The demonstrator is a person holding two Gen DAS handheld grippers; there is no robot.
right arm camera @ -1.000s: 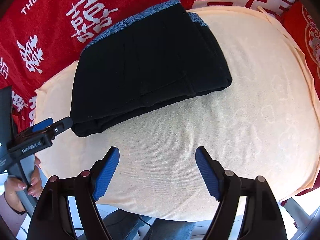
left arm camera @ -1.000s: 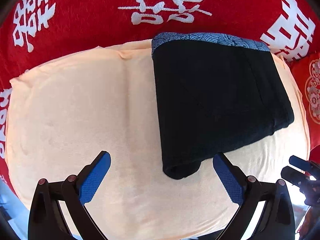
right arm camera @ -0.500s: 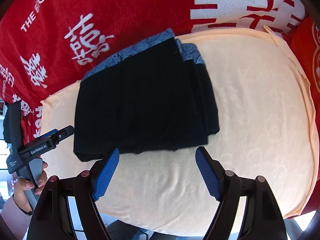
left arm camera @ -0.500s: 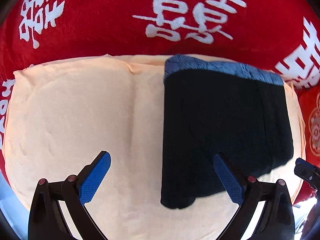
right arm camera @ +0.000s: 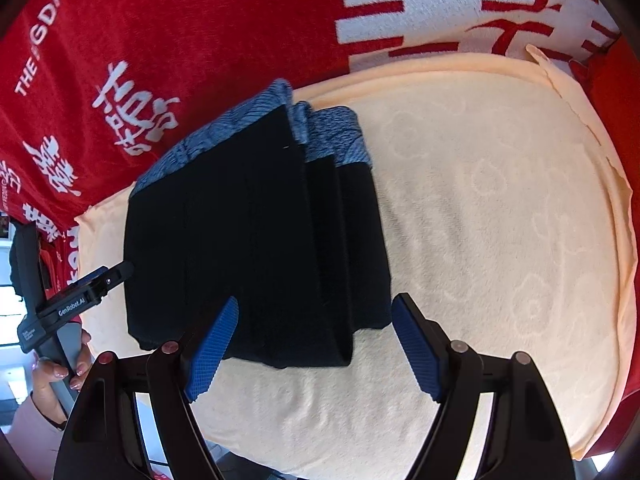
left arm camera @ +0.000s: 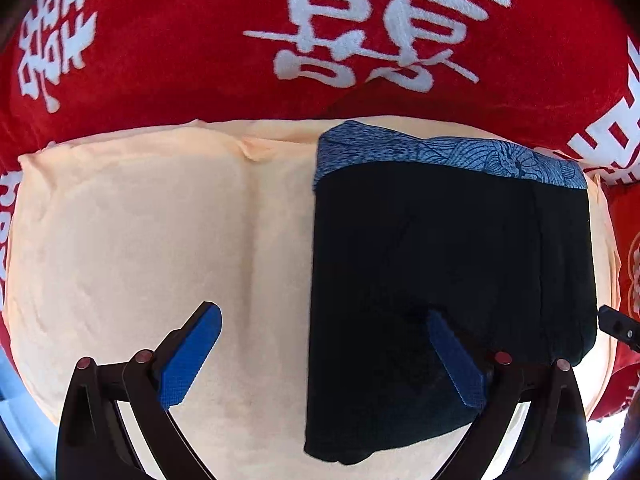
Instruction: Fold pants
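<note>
The black pants (left arm camera: 448,264) lie folded into a thick rectangle on a peach towel (left arm camera: 140,240), with a blue patterned waistband (left arm camera: 440,152) at the far edge. My left gripper (left arm camera: 324,344) is open and empty, above the pants' near left edge. In the right wrist view the pants (right arm camera: 248,240) show stacked layers on their right side. My right gripper (right arm camera: 316,336) is open and empty over the pants' near right corner. The left gripper (right arm camera: 108,276) also shows there, at the pants' left edge.
A red blanket with white characters (left arm camera: 320,40) lies under and beyond the towel. The towel's bare half (right arm camera: 500,220) stretches to the right of the pants. A hand (right arm camera: 60,364) holds the left gripper's handle off the near left edge.
Both grippers have moved back and up from the folded pants, so the pants sit lower and squarer in both views. The pants have stayed where they were.
</note>
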